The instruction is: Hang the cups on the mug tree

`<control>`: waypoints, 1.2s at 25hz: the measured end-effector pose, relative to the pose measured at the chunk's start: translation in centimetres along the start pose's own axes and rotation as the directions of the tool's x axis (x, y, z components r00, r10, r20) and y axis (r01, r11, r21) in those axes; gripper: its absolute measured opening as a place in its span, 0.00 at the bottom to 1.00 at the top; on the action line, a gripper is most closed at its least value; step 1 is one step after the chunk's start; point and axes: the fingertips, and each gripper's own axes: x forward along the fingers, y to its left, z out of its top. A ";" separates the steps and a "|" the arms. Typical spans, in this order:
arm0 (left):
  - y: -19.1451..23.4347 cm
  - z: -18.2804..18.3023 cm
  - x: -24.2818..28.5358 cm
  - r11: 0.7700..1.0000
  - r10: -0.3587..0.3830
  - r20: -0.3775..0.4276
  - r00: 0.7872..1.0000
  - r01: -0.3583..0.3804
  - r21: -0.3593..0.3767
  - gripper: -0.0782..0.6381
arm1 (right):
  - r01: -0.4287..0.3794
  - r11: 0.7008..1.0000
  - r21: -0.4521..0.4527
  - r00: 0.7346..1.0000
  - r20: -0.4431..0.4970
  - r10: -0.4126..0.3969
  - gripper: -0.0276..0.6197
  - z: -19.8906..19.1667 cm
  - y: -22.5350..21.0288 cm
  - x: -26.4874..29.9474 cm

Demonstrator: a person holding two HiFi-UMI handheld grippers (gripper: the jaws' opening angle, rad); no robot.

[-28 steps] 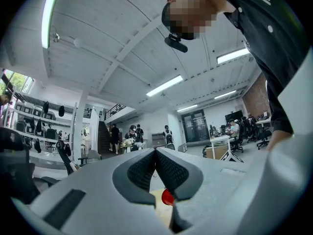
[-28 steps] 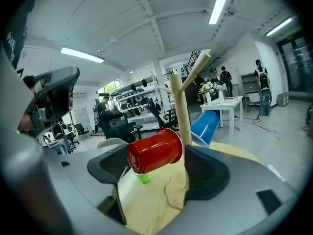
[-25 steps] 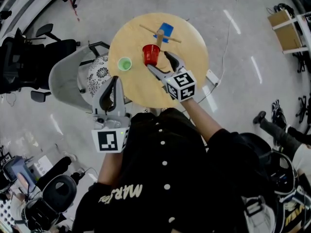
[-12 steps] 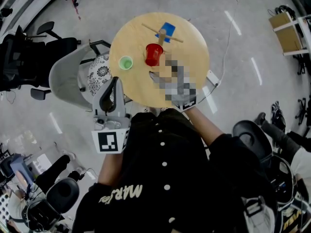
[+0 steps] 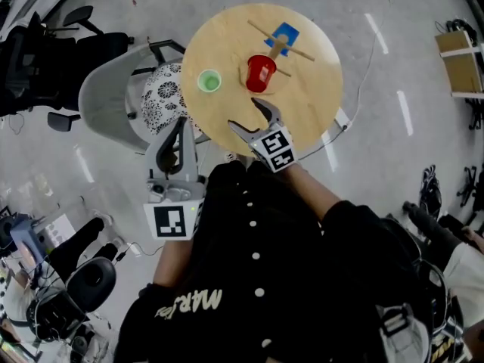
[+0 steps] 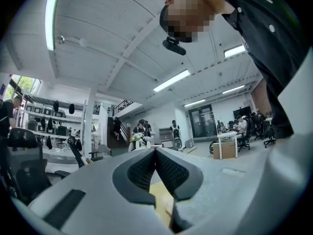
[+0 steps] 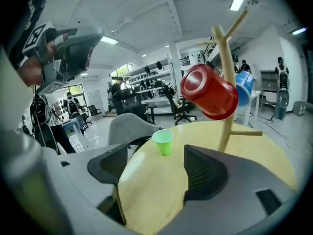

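**A:** Right gripper (image 5: 246, 114), condition?

**B:** Jaws wide apart, and they have just been opening a little further. Nothing sits between the pads; only bare tabletop shows in the gap. It is angled downward over the near edge of the round wooden table (image 5: 310, 108).

**A:** Left gripper (image 5: 179, 127)?

**B:** Jaws closed, pads meeting at the tips, nothing clamped. It is held roughly level, off the table's near-left edge and beside the grey chair (image 5: 106, 100).

**A:** Location of the cups?

**B:** Three items.
- The red cup (image 5: 261, 72) hangs tilted on a branch of the mug tree (image 7: 226, 102), mouth facing toward the right gripper, well clear of its jaws.
- The blue cup (image 7: 243, 88) is on the far side of the trunk (partly hidden by the red one in the right gripper view).
- The green cup (image 5: 209, 81) stands upright on the tabletop, left of the tree and apart from both grippers.

**A:** Tree position?

**B:** Upright on the far half of the table, with one bare branch sticking out low on the right.
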 end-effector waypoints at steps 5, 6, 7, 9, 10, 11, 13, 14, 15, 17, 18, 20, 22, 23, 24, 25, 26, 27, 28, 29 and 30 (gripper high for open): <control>2.6 -0.5 -1.7 0.997 0.071 -0.023 0.997 -0.070 0.009 0.10 | -0.044 0.999 -0.002 0.998 -0.036 0.044 0.62 -1.4 0.9 5.4; 3.2 -0.6 -2.1 0.997 0.083 -0.024 0.996 -0.083 0.007 0.10 | -0.039 0.999 -0.002 0.999 -0.039 0.039 0.63 -1.7 0.9 6.4; 3.7 -0.6 -2.4 0.995 0.095 -0.026 0.995 -0.095 0.006 0.10 | -0.029 1.000 -0.003 0.999 -0.041 0.029 0.63 -2.0 0.7 7.5; 4.8 -0.8 -3.1 0.993 0.118 -0.029 0.993 -0.117 0.008 0.10 | -0.002 1.000 -0.003 0.999 -0.046 0.002 0.64 -2.4 0.4 9.5; 5.4 -0.9 -3.4 0.992 0.128 -0.032 0.991 -0.128 0.009 0.10 | 0.013 1.000 0.000 0.999 -0.047 -0.013 0.65 -2.6 0.3 10.4; 5.9 -1.0 -3.7 0.991 0.136 -0.034 0.990 -0.136 0.011 0.10 | 0.030 1.000 0.004 0.998 -0.049 -0.029 0.65 -2.7 0.0 11.3; 6.8 -1.3 -4.0 0.990 0.141 -0.038 0.989 -0.140 0.017 0.10 | 0.061 0.998 0.010 0.997 -0.054 -0.060 0.66 -2.8 -0.6 12.9; 7.1 -1.6 -4.0 0.990 0.139 -0.041 0.989 -0.138 0.018 0.10 | 0.074 0.997 0.009 0.996 -0.057 -0.073 0.66 -2.9 -0.9 13.7; 7.4 -1.9 -4.0 0.991 0.136 -0.046 0.990 -0.136 0.017 0.10 | 0.085 0.996 0.004 0.995 -0.062 -0.084 0.66 -3.1 -1.2 14.4; 7.9 -2.5 -3.9 0.991 0.134 -0.060 0.989 -0.133 0.018 0.10 | 0.099 0.995 -0.012 0.992 -0.073 -0.100 0.67 -3.4 -1.7 15.9; 8.1 -2.7 -3.9 0.991 0.132 -0.066 0.989 -0.131 0.022 0.10 | 0.103 0.994 -0.021 0.992 -0.076 -0.105 0.67 -3.6 -1.8 16.5; 8.3 -3.1 -3.7 0.992 0.126 -0.072 0.989 -0.124 0.029 0.10 | 0.103 0.994 -0.037 0.992 -0.075 -0.106 0.68 -3.8 -2.1 17.5; 8.5 -3.4 -3.7 0.992 0.121 -0.078 0.990 -0.119 0.027 0.10 | 0.103 0.994 -0.045 0.992 -0.071 -0.106 0.68 -3.7 -2.3 18.1; 8.6 -3.6 -3.7 0.993 0.120 -0.083 0.989 -0.118 0.026 0.10 | 0.107 0.993 -0.044 0.992 -0.069 -0.110 0.68 -3.6 -2.3 18.4; 8.7 -3.8 -3.7 0.993 0.119 -0.089 0.989 -0.118 0.025 0.10 | 0.114 0.993 -0.041 0.991 -0.066 -0.116 0.68 -3.5 -2.4 18.6; 8.8 -4.0 -3.7 0.993 0.119 -0.094 0.988 -0.117 0.023 0.10 | 0.124 0.992 -0.039 0.990 -0.063 -0.126 0.66 -3.3 -2.5 18.7; 8.9 -4.1 -3.7 0.993 0.118 -0.096 0.988 -0.117 0.021 0.10 | 0.136 0.990 -0.037 0.989 -0.058 -0.138 0.61 -3.1 -2.6 18.8; 9.0 -4.2 -3.7 0.993 0.117 -0.097 0.988 -0.116 0.020 0.10 | 0.147 0.989 -0.033 0.988 -0.050 -0.149 0.49 -2.7 -2.7 18.8; 9.1 -4.2 -3.7 0.993 0.116 -0.098 0.988 -0.115 0.019 0.10 | 0.156 0.987 -0.024 0.987 -0.038 -0.157 0.49 -2.3 -2.7 18.8; 9.1 -4.2 -3.6 0.993 0.115 -0.097 0.989 -0.113 0.019 0.10 | 0.160 0.987 -0.009 0.987 -0.023 -0.161 0.49 -1.7 -2.7 18.8; 9.1 -4.1 -3.5 0.994 0.112 -0.094 0.989 -0.111 0.018 0.10 | 0.161 0.987 0.007 0.987 -0.007 -0.161 0.49 -1.2 -2.7 18.7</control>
